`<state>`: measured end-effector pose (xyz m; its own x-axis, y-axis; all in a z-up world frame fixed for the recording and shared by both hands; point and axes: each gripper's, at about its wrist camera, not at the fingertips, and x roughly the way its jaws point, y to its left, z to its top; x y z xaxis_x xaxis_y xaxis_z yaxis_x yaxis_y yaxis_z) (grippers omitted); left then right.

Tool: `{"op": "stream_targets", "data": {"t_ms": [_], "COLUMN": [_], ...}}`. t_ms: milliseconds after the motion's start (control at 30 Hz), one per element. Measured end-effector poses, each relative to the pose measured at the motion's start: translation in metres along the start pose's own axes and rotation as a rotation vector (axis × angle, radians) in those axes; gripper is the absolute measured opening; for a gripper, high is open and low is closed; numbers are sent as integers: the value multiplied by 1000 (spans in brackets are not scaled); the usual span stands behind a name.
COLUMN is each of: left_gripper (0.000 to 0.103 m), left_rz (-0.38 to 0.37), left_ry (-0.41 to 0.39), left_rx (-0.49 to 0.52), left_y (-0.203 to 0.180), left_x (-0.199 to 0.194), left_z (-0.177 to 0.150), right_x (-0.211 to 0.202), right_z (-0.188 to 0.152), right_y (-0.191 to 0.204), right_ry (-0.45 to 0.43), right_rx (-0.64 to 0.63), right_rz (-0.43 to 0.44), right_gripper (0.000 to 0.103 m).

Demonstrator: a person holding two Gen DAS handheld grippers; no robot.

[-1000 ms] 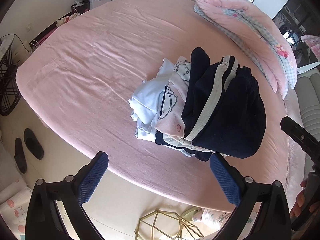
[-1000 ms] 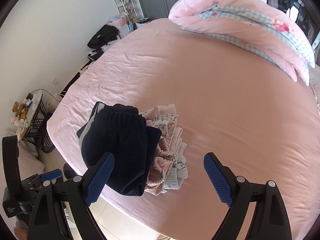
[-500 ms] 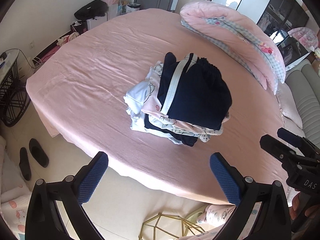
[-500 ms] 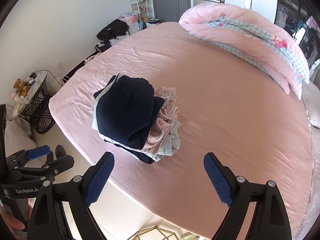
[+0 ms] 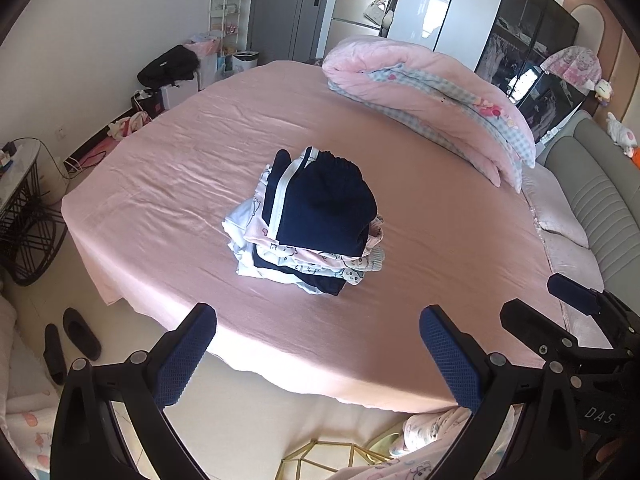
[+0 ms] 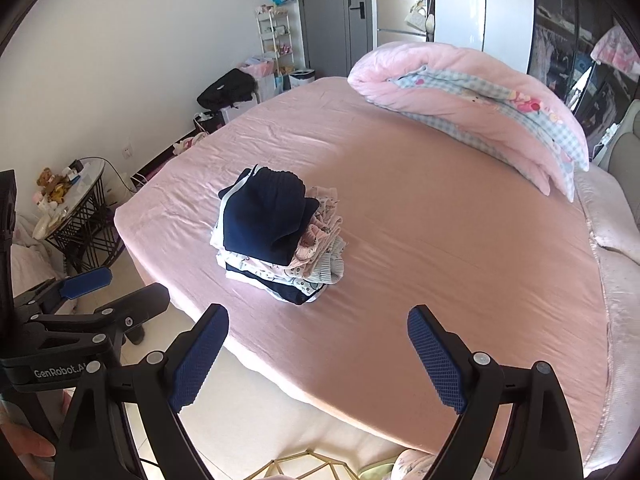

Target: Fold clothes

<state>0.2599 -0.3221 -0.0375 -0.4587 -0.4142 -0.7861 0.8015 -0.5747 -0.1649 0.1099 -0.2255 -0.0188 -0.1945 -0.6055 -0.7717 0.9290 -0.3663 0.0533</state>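
Note:
A stack of folded clothes lies near the front middle of the pink bed, topped by dark navy trousers with a white stripe. Below them sit printed pink and white garments. The same stack appears left of centre in the right wrist view. My left gripper hangs open above the bed's near edge, well short of the stack and holding nothing. My right gripper is open too, empty, over the near edge. Each gripper shows at the other view's border.
A rolled pink and checked duvet lies along the bed's far right. A grey sofa runs beside the bed on the right. Black slippers rest on the floor at left, near a wire side table. A gold wire frame stands below.
Both grippers have pulled back and up from the stack, which now looks smaller and farther off. The navy trousers have settled flat on top of the pile.

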Motion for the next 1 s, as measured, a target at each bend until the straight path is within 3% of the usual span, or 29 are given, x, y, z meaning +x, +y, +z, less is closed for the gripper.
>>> {"op": "stream_targets", "data": {"t_ms": [267,600,767,1000], "left_gripper": [103,103,103,103], "left_rz": [59,104,118,69], "left_ry": [-64,-71,-142,-193], "left_rx": [31,66,127,121], "left_y": [-16,-23,-28,-18], "left_x": [-41,-57,-66,-68], "left_z": [-17,-56,-82,-121], "right_x": [-34,-61,-67,-66], "right_z": [-20,-56,-80,-120], "right_y": [0,10,13,15], "right_ry": [-33,-61,-72,-130], "right_rx": [6,-4,-16,-12], "right_rz": [-8,-25,-43,-27], "right_gripper": [91,91,91,92]}}
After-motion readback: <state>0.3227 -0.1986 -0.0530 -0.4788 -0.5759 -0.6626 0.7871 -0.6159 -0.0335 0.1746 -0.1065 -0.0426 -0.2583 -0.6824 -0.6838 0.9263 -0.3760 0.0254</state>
